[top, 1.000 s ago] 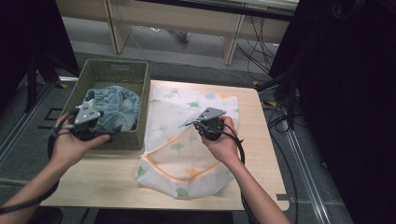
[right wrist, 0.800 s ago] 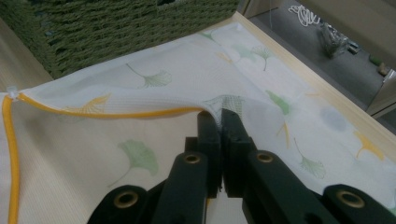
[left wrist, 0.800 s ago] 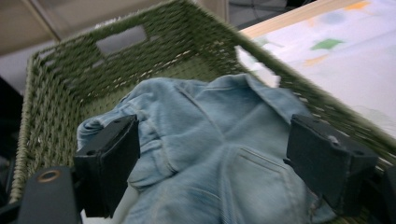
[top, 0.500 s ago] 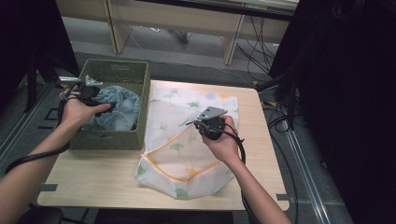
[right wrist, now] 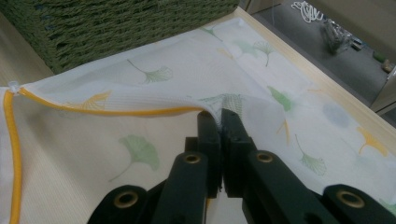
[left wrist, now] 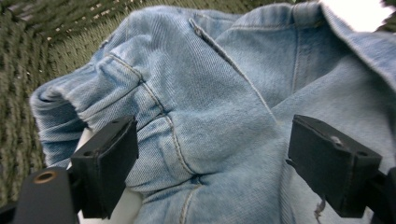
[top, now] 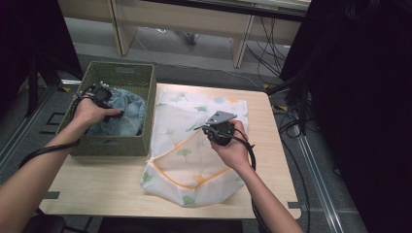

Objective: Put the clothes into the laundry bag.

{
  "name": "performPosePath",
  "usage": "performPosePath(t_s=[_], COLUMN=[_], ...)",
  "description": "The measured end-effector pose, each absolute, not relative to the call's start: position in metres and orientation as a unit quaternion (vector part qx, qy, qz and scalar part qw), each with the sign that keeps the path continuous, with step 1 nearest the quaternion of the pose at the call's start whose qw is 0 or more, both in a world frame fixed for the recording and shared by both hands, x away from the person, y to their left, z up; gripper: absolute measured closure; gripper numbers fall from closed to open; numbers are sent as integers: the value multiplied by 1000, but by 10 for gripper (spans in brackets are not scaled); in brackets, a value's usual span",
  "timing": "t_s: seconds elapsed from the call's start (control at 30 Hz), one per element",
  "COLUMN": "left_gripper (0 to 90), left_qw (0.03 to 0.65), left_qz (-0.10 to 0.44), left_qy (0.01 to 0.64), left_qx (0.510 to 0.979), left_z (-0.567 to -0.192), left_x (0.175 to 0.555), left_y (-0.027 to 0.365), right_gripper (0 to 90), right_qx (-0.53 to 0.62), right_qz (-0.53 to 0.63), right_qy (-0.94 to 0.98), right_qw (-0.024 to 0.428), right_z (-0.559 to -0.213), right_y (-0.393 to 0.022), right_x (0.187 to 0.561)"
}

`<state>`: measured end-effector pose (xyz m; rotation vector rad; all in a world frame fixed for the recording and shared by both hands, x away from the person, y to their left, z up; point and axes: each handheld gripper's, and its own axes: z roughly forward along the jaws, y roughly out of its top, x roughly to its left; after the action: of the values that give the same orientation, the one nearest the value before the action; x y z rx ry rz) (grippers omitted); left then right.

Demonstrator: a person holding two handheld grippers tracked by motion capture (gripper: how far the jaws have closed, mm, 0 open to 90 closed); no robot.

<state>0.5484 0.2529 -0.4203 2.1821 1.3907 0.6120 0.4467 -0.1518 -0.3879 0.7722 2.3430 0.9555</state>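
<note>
Denim is your target: the jeans [left wrist: 224, 116] lie bunched inside the green woven basket [top: 116, 143], just left of the laundry bag [top: 189, 160]. Your left gripper [left wrist: 212, 168] hovers over them with jaws spread wide, gripping nothing yet; close on the thick seam fold rather than a loose flap. Your right gripper [right wrist: 219, 135] is pinched tight on the bag's mesh beside the yellow-trimmed opening [right wrist: 107, 111]; lift it higher so the mouth gapes. Mind the basket's rim beside the bag; the table [top: 262, 145] right of the bag offers free room.
</note>
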Motion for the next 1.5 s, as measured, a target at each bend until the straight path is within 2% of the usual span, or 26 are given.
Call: performPosePath(t_s=[0.33,0.43,0.53,0.63,0.77,1.17,1.4,1.47,1.5], left_gripper=[150,190,187,178,160,62,164,236,304], left_qw=[212,222,242,222,183,126,104,106,106], left_qz=[193,194,201,208,190,149,153,151,153], left_qy=[516,508,497,476,476,488,477,477,476], left_qx=[807,809,809,825,839,851,859,859,860], left_z=[-437,-429,-414,-411,-427,-474,-477,-476,-476], left_x=[559,555,547,543,551,574,573,572,572], left_y=[247,245,241,235,234,229,221,222,222], right_gripper=[892,892,892,892,892,891,891,891,891], right_qx=[291,284,285,285,289,288,290,289,290], right_qz=[346,347,347,346,346,341,341,341,342], right_qy=[859,860,860,860,859,863,862,862,862], right_qw=[240,243,243,242,243,238,237,238,238], right_z=[-390,-389,-389,-389,-388,-393,-392,-391,-391], right_y=[-152,-153,-154,-154,-153,-156,-154,-154,-154], right_x=[446,447,447,447,446,449,447,446,446])
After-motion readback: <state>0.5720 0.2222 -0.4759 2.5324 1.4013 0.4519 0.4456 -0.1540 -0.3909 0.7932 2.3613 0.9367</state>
